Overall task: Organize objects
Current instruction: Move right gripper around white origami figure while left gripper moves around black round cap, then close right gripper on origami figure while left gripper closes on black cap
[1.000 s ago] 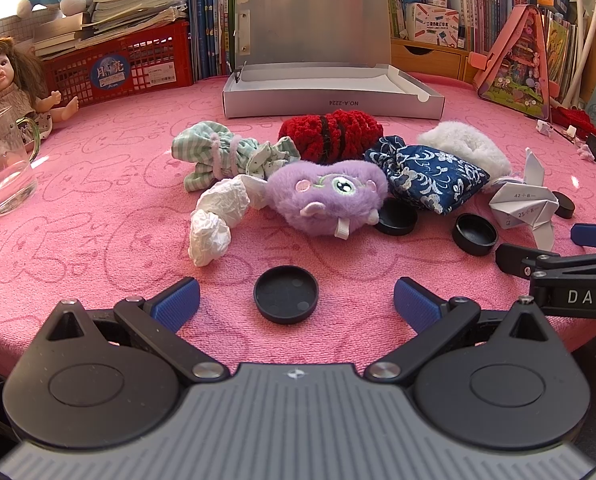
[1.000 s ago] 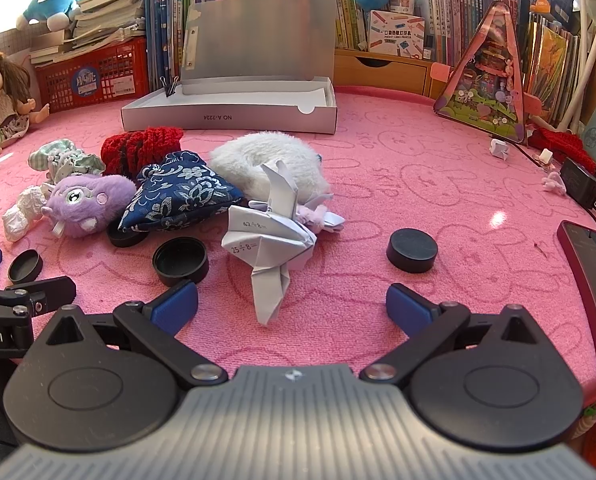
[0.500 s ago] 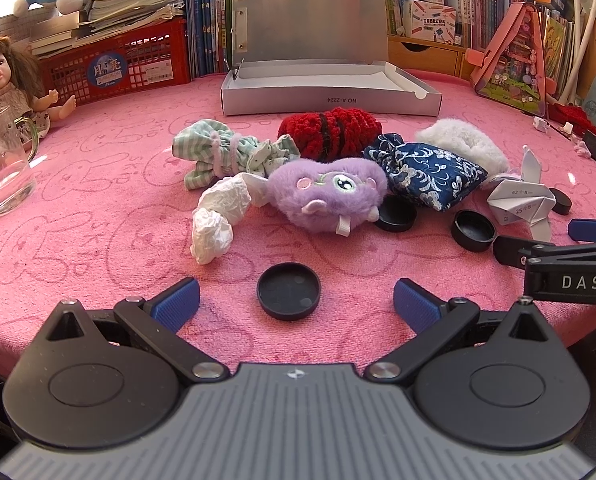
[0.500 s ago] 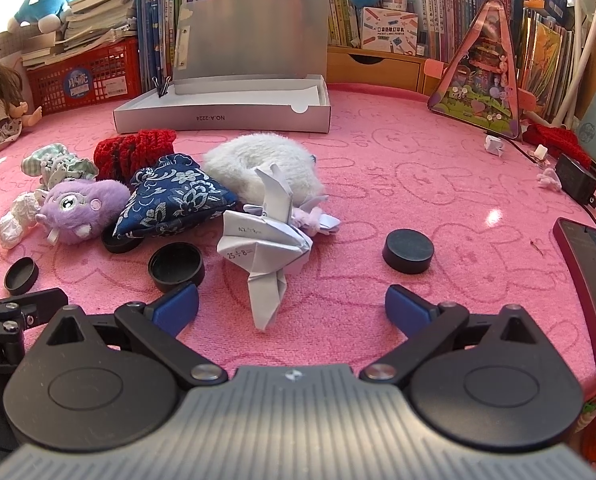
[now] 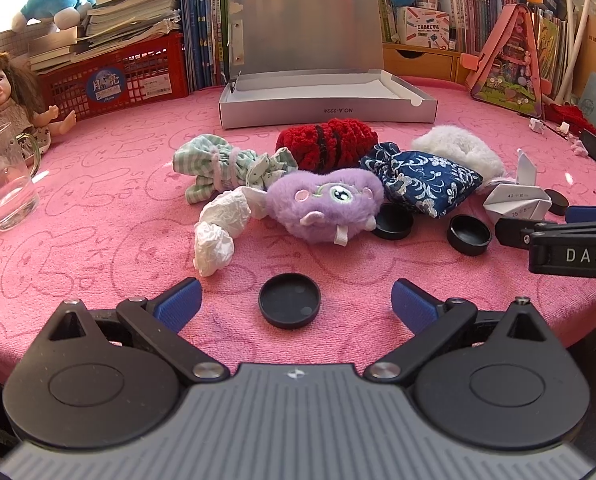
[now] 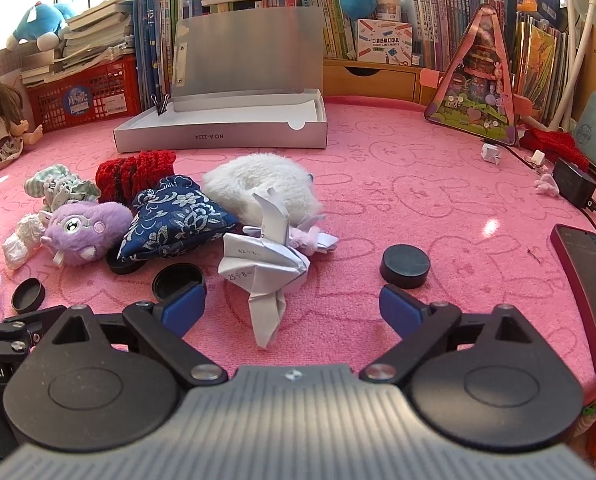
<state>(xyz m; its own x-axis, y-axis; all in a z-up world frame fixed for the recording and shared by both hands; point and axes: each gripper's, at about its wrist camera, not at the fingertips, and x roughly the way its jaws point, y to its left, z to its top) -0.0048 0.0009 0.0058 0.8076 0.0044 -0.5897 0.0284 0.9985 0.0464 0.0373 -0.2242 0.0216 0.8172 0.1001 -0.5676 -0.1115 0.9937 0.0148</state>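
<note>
A pile of small things lies mid-table: a purple plush, a blue floral pouch, a red knit piece, a white fluffy toy, a green striped cloth, crumpled white tissue and a folded paper bird. Several black caps lie around. My left gripper is open, one black cap lying between its fingers, untouched. My right gripper is open with its jaws closing; the paper bird's tail lies between the pads, which do not press it. An open grey box stands behind.
A glass mug and a doll are at the left. A red crate, books and a pink triangular toy house line the back. A dark phone and a black adapter lie at the right edge.
The right gripper's fingers have drawn slightly inward around the paper bird's tail. The left gripper has stayed put over the black cap.
</note>
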